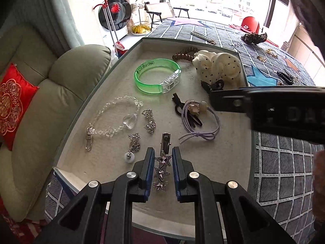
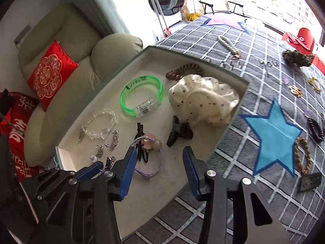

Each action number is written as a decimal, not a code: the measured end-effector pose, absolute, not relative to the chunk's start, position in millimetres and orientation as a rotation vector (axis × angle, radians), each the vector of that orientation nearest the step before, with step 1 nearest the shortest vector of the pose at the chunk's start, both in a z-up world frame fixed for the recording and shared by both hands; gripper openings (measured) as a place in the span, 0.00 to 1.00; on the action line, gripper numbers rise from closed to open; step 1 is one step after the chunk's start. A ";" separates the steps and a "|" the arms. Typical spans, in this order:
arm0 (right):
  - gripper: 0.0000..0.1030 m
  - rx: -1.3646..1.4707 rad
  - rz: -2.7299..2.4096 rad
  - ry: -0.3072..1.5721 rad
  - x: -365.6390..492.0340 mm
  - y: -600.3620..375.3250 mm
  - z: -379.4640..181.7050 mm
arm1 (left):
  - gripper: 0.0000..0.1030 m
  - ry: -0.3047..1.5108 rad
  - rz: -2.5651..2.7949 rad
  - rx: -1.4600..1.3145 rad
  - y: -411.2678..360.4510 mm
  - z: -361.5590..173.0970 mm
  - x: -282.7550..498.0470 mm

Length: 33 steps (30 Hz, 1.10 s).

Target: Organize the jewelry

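A shallow white tray (image 1: 223,162) (image 2: 162,193) on a grid-patterned cloth holds jewelry. My left gripper (image 1: 162,152) is open, its fingers on either side of a star hair clip (image 1: 162,168) lying on the tray without pressing it. The tray also holds a green bangle (image 1: 157,76) (image 2: 142,95), a crystal bracelet (image 1: 113,118) (image 2: 99,126), silver chains (image 1: 149,120), a purple hair tie (image 1: 201,122) (image 2: 150,162) and a polka-dot scrunchie (image 1: 219,67) (image 2: 205,99). My right gripper (image 2: 160,152) is open and empty above the tray's near right part; it also shows in the left wrist view (image 1: 264,105).
Loose on the cloth lie a pearl strip (image 2: 227,42), a leopard scrunchie (image 2: 297,58), gold earrings (image 2: 295,90), a black claw clip (image 2: 314,129), a braided band (image 2: 303,156) and a dark comb clip (image 2: 309,181). A sofa with a red cushion (image 1: 14,103) stands left.
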State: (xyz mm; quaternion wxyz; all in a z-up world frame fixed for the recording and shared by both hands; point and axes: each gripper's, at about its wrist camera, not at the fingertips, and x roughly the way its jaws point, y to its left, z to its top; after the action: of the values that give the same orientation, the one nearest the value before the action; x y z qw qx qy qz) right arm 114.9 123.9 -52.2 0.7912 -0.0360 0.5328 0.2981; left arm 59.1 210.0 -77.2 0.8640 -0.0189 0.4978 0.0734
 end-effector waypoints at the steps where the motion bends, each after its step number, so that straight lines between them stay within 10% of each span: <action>1: 0.49 -0.071 0.637 1.143 114.0 120.9 -50.2 | 0.19 1.043 0.156 -0.041 210.4 -76.6 58.9; 11: 0.49 -0.025 0.596 1.126 102.7 90.2 -38.3 | 0.22 1.049 0.173 -0.056 212.5 -78.5 59.6; 13: 0.49 -0.022 0.592 1.127 101.7 87.6 -38.5 | 0.76 1.041 0.189 -0.057 213.4 -78.3 58.6; 14: 0.49 -0.021 0.590 1.128 100.9 86.6 -38.9 | 0.79 1.013 0.208 -0.051 213.4 -75.6 55.9; 33: 0.49 -0.078 0.594 1.135 90.9 99.9 -42.0 | 0.79 1.033 0.215 -0.063 218.7 -79.9 58.1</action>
State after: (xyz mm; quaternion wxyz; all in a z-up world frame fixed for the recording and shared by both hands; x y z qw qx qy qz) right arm 90.9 99.9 -42.0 0.8012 -0.0362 0.5292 0.2769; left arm 58.1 218.7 -79.9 0.8634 -0.0302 0.4930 0.1027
